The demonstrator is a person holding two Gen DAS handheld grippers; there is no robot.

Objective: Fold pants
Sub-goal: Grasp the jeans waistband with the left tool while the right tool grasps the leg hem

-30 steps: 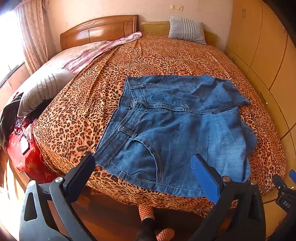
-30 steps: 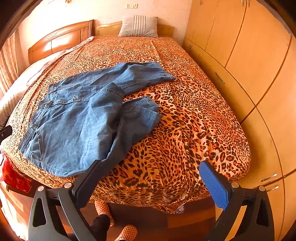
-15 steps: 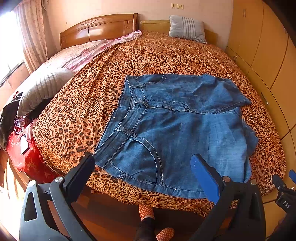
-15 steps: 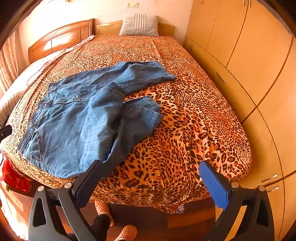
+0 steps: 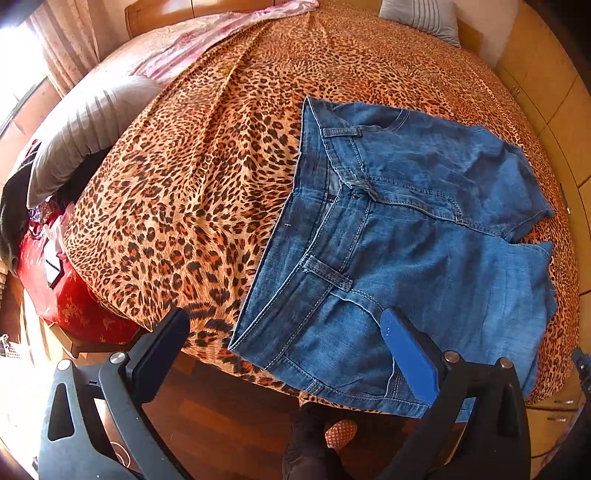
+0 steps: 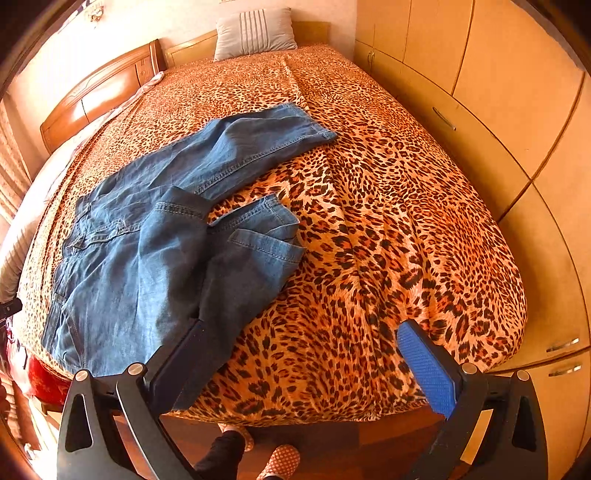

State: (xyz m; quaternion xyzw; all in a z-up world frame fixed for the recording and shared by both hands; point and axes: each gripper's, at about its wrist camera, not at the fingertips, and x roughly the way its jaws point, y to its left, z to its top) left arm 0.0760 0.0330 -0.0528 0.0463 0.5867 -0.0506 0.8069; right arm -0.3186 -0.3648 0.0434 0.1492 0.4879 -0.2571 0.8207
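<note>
Both jaws stand wide apart and grip nothing: your left gripper (image 5: pixel 286 354) hangs over the near edge of the bed (image 5: pixel 192 192), its blue pad above the near waistband corner of the pants (image 5: pixel 406 251), and your right gripper (image 6: pixel 306 354) hangs over the same edge further right, its dark finger over the near leg.

Neither pad seems to touch the cloth, though from these angles you cannot be sure.

Out from there, the pants lie face up on the leopard-print cover near the bed's near edge, waistband to the left and legs running right. One leg reaches toward the far right and lies fairly flat. The nearer leg is rumpled, its hem (image 6: pixel 266 229) doubled back on itself.

Further out, a striped pillow (image 6: pixel 255 33) leans at the headboard, a grey pillow (image 5: pixel 88 136) lies at the left side, and wardrobe doors (image 6: pixel 498 92) line the right wall.

By the look of it, no fold is made yet. You likely need to straighten the crumpled leg, lay one leg over the other, then fold along the length.
</note>
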